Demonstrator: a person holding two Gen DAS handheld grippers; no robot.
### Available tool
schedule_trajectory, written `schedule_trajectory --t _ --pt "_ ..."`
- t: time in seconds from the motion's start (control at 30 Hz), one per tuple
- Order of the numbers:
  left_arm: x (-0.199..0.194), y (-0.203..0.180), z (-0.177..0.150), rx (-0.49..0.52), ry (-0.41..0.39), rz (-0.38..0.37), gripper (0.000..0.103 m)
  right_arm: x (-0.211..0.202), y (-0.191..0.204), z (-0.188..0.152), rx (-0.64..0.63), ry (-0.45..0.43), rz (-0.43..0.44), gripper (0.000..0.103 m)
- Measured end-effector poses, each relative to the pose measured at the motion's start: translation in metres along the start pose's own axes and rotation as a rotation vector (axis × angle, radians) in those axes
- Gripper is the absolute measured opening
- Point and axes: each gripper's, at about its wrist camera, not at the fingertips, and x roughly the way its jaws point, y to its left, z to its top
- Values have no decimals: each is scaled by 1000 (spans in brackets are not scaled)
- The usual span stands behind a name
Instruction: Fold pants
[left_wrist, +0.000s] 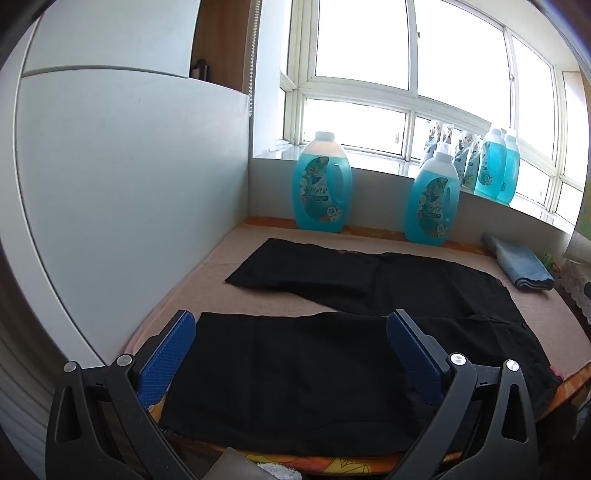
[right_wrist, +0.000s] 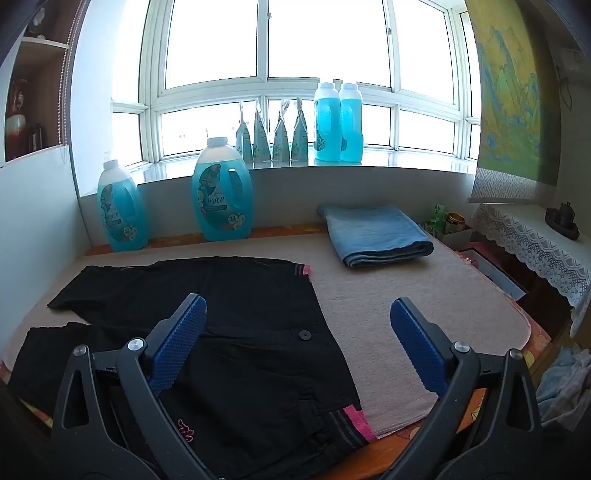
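Observation:
Black pants (left_wrist: 295, 376) lie spread flat on a pale pink cloth-covered table (left_wrist: 273, 306), legs pointing left and apart. In the right wrist view the pants (right_wrist: 236, 317) show a pink-and-grey waistband at the right, a button and a small pink logo. My left gripper (left_wrist: 291, 325) hovers open over the near leg's end, nothing between its blue pads. My right gripper (right_wrist: 297, 308) hangs open above the waistband area and the bare cloth, holding nothing.
Two blue detergent bottles (right_wrist: 221, 192) (right_wrist: 120, 206) stand at the table's back edge. A folded blue towel (right_wrist: 373, 234) lies at the back right. More bottles and pouches (right_wrist: 338, 122) line the windowsill. A white panel (left_wrist: 129, 192) walls the left side; a lace-covered shelf (right_wrist: 535, 240) is right.

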Motion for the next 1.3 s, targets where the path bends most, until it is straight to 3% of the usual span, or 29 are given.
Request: schedule_trajectory --t 1.3 --pt "6 -3 -4 14 14 12 103 0 -1 0 2 -7 3 102"
